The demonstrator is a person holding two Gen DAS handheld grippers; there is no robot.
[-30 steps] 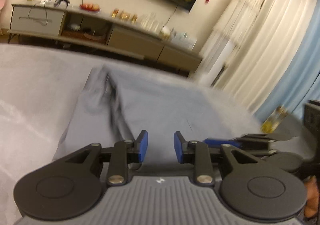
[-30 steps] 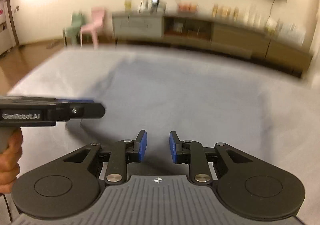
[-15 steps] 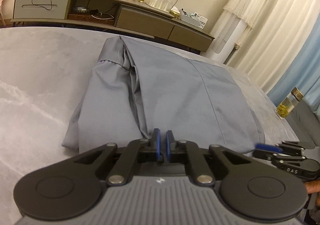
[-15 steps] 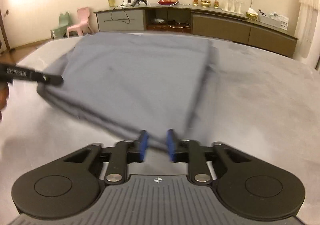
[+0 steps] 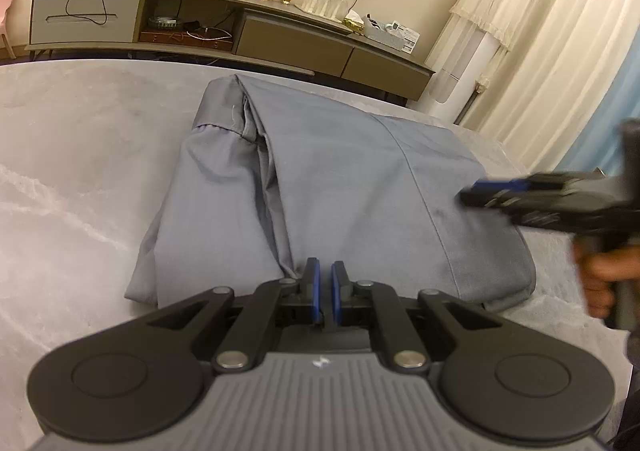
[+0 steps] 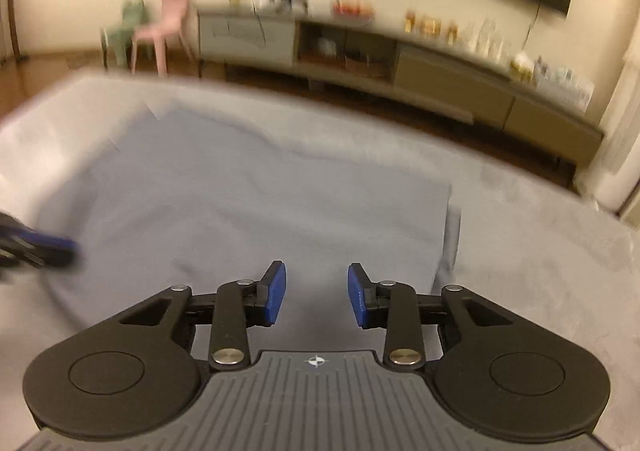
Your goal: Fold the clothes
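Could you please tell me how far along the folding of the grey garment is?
Done: the garment lies folded in a compact stack on the bed. In hand: the left gripper is nearly shut at its near edge; the right gripper has just been opening, nothing between its pads. Left: perhaps another fold.

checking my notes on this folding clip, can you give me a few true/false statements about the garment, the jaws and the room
1. The grey garment lies folded on the grey surface. True.
2. The left gripper has its jaws wide apart. False: they are nearly shut, with only a thin gap, at the garment's near edge.
3. The right gripper has its jaws apart with nothing pinched between them. True; they have just been opening.
4. A long low cabinet stands against the far wall. True.
5. The garment is bright red. False: it is grey-blue.
6. The chairs are both black. False: one looks pink, one green, though blurred.
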